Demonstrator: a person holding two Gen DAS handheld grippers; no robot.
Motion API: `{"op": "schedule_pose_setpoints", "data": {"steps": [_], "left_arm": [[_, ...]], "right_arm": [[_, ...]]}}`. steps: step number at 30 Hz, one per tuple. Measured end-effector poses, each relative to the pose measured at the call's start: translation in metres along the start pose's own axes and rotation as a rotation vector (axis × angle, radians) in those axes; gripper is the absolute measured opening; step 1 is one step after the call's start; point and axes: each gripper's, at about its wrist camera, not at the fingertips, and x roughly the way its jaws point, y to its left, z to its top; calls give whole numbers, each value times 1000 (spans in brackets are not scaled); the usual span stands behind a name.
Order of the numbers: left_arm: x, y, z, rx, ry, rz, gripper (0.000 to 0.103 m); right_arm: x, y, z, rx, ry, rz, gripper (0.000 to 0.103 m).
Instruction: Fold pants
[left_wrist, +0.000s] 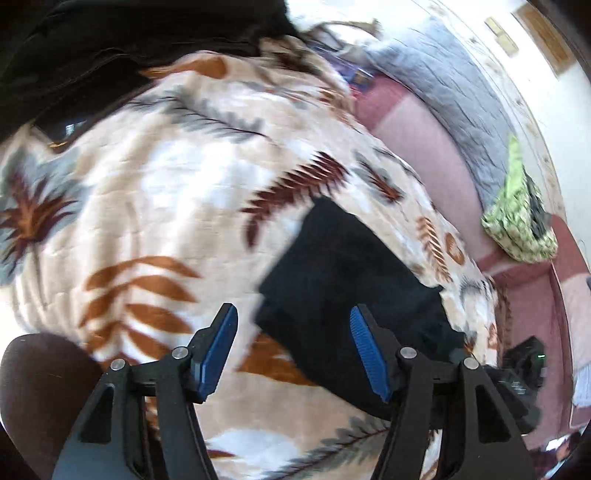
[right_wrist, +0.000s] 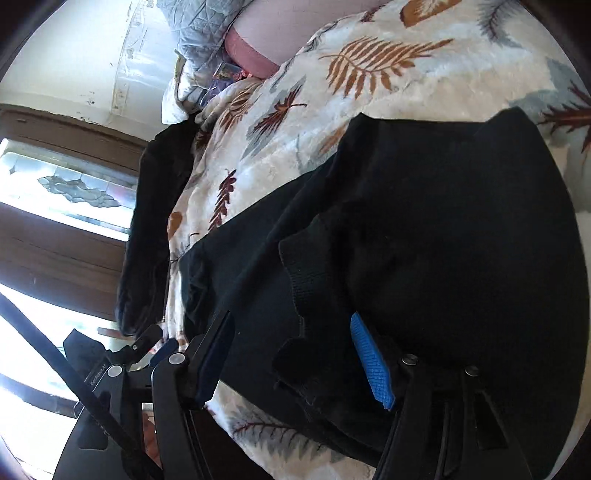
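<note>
The black pants (right_wrist: 424, 229) lie folded into a thick stack on the leaf-print blanket (right_wrist: 295, 122). In the left wrist view the same pants (left_wrist: 351, 266) show as a dark rectangle just ahead of the right finger. My left gripper (left_wrist: 293, 317) is open and empty, above the blanket beside the pants. My right gripper (right_wrist: 291, 325) is open and close over the pants, with a ribbed cuff edge (right_wrist: 306, 266) lying between its fingers. It grips nothing.
A second dark garment (left_wrist: 129, 44) lies at the blanket's far edge; it also shows in the right wrist view (right_wrist: 155, 229). A grey quilt (left_wrist: 454, 96), pink sheet (left_wrist: 417, 147) and green bag (left_wrist: 521, 218) lie beyond. The other gripper's body (right_wrist: 110, 373) shows lower left.
</note>
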Motion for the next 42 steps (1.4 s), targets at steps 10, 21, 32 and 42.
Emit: {"op": "schedule_pose_setpoints", "data": {"steps": [10,21,32,42], "left_arm": [[28,14,4,-38,-21,-50,65],[32,11,-9,11,-126,-84,72],[35,3,-11,49,-80,-148,39],[25,-30,-20,144,-112,-78,81]], "right_arm": [[42,131,33,-335,172,-92,73],[212,195,43,-426,493,-505,81],[242,207,20,-696,618,-763,59],[155,195,31,-656,438,-594,35]]}}
